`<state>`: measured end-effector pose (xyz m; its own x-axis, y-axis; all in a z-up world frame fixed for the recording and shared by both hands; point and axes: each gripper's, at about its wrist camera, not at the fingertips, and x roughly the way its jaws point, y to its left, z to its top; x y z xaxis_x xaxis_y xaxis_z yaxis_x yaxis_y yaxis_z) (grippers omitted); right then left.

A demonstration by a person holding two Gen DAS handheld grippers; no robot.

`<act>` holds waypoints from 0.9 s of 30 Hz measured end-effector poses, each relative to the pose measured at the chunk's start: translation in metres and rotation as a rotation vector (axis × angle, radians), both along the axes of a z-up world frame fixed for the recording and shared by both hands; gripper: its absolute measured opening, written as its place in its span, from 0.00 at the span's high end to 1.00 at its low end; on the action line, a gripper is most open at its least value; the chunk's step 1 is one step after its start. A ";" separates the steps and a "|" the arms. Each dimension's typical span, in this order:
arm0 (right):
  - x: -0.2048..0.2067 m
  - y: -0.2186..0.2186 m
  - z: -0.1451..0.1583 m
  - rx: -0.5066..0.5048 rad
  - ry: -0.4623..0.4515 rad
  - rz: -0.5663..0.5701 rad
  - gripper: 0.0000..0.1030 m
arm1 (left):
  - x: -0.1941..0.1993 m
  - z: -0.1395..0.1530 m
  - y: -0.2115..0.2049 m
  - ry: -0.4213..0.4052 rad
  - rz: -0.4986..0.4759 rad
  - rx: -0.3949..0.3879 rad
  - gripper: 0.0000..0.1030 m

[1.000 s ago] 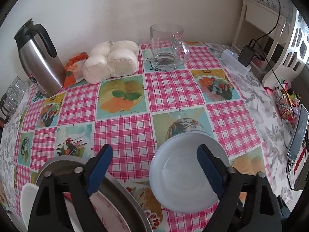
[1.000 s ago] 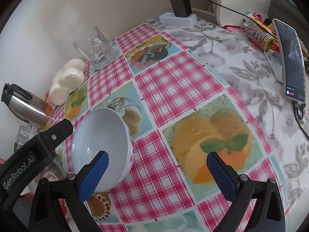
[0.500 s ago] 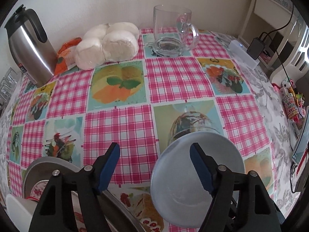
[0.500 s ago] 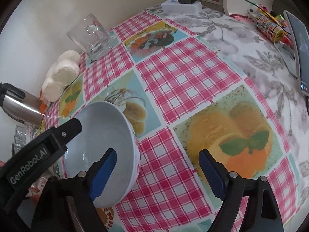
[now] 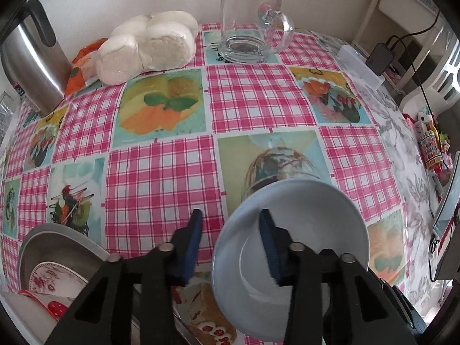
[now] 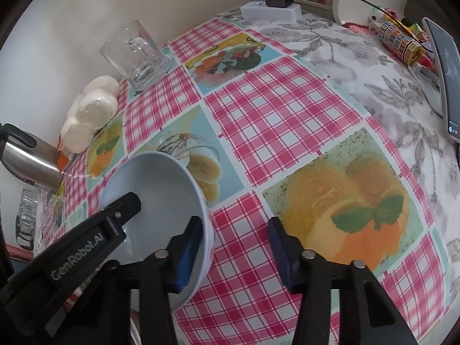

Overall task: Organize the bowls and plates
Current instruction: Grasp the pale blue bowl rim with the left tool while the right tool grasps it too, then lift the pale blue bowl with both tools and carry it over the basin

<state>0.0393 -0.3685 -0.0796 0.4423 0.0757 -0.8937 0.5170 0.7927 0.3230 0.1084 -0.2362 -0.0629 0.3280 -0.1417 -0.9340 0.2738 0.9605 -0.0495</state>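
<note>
Bowl (image 5: 304, 230), pale blue, glossy and empty, tilts between both grippers' closing jaws straddling opposite rims.

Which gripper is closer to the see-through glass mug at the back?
Neither clearly. Both the left gripper and the right gripper sit astride the white bowl's opposite rims, jaws closing, far from the glass mug.

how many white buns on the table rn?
3 visible: white buns bagged in a cluster by the wall, between the steel kettle and the glass mug. More may sit hidden behind them.
</note>
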 end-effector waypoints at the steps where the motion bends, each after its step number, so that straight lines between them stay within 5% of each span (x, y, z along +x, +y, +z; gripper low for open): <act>1: -0.001 0.000 0.000 0.001 -0.002 -0.003 0.58 | 0.000 -0.001 0.000 0.005 -0.002 -0.005 0.67; 15: -0.001 0.004 -0.002 0.006 -0.013 0.013 0.60 | -0.001 -0.004 -0.002 0.014 -0.020 -0.008 0.71; 27: 0.003 0.010 -0.001 0.025 0.006 0.056 0.76 | -0.003 -0.002 -0.001 0.048 -0.016 -0.068 0.80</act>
<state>0.0427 -0.3582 -0.0803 0.4314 0.1223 -0.8938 0.4736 0.8126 0.3397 0.1050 -0.2376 -0.0654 0.2804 -0.2099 -0.9367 0.2849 0.9500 -0.1276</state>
